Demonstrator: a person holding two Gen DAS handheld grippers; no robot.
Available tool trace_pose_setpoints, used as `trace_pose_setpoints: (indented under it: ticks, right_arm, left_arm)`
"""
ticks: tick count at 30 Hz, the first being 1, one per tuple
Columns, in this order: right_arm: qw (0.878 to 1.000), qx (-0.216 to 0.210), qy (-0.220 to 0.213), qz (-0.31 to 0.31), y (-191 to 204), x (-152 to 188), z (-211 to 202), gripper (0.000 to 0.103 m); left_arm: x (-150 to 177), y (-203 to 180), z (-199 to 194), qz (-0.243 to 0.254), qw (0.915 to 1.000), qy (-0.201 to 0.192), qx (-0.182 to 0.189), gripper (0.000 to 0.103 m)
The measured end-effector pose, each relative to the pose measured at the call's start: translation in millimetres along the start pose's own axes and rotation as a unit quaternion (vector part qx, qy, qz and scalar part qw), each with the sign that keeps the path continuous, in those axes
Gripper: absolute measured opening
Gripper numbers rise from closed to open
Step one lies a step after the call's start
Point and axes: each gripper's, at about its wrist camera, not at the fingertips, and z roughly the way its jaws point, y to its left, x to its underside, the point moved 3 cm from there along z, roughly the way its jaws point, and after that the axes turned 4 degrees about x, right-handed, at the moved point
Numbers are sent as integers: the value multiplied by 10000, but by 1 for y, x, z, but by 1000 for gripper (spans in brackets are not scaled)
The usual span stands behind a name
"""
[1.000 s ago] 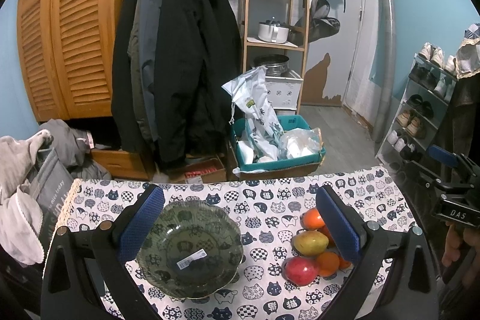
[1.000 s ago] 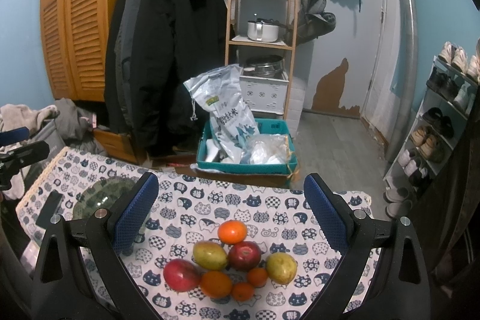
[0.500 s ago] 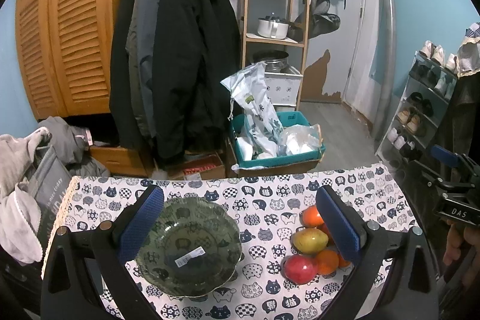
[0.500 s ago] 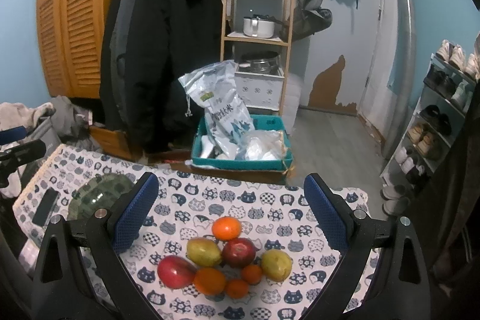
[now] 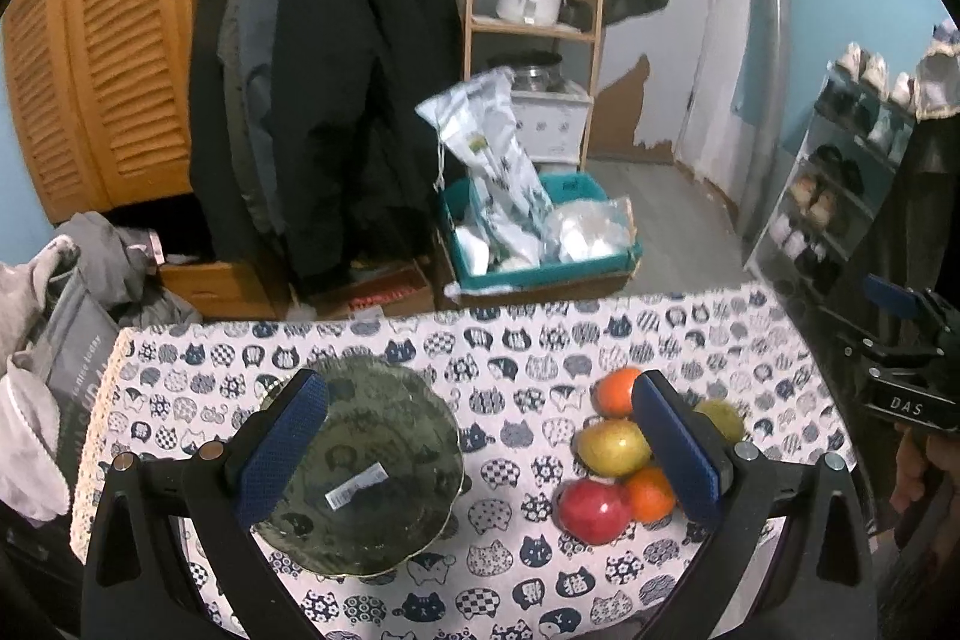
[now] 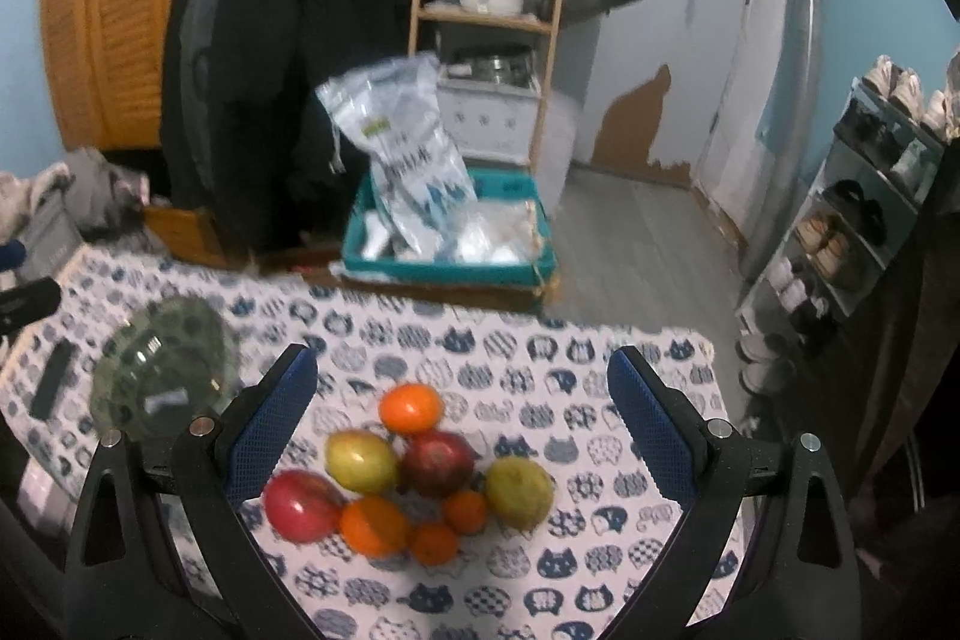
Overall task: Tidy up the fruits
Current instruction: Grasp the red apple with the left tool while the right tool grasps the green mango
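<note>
Left gripper (image 5: 474, 451): spread wide, holding nothing; it hangs above the table with one pad over the bowl and the other over the near edge of the fruit.
Right gripper (image 6: 459, 430): spread wide too, empty, framing the fruit pile from above.
Fruit (image 6: 414, 472): a tight heap on the cat-print cloth (image 6: 540, 370) — oranges, two red pieces, two yellow-green ones, all touching or nearly so.
Bowl (image 5: 366, 466): green glass, empty but for a sticker, standing well to the left of the heap; likely the place the fruit belongs.
Risk, rolling: the pieces lean on one another, so pulling one from the middle could set its neighbours rolling — the right table edge is near.
Risk, double catch: with such wide jaws, closing on the heap could pinch two pieces at once, and one may slip out mid-carry.
Risk, bowl: the glass looks light and sits on loose cloth; a dropped fruit or a nudge from a pad could slide or tip it.
Risk, collision: both grippers work close together, so their paths to the bowl could cross.
</note>
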Motion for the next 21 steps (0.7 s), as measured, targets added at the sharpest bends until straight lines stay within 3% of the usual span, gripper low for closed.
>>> trace_pose_setpoints:
  ticks: [10, 21]
  right_arm:
    - [9964, 224, 816, 17, -18, 42, 48, 95]
    - [9826, 130, 1811, 395, -38, 95, 94, 95]
  left_arm:
    - [35, -19, 64, 76, 9953, 954, 166, 102]
    - [74, -35, 120, -56, 9820, 1866, 286, 102]
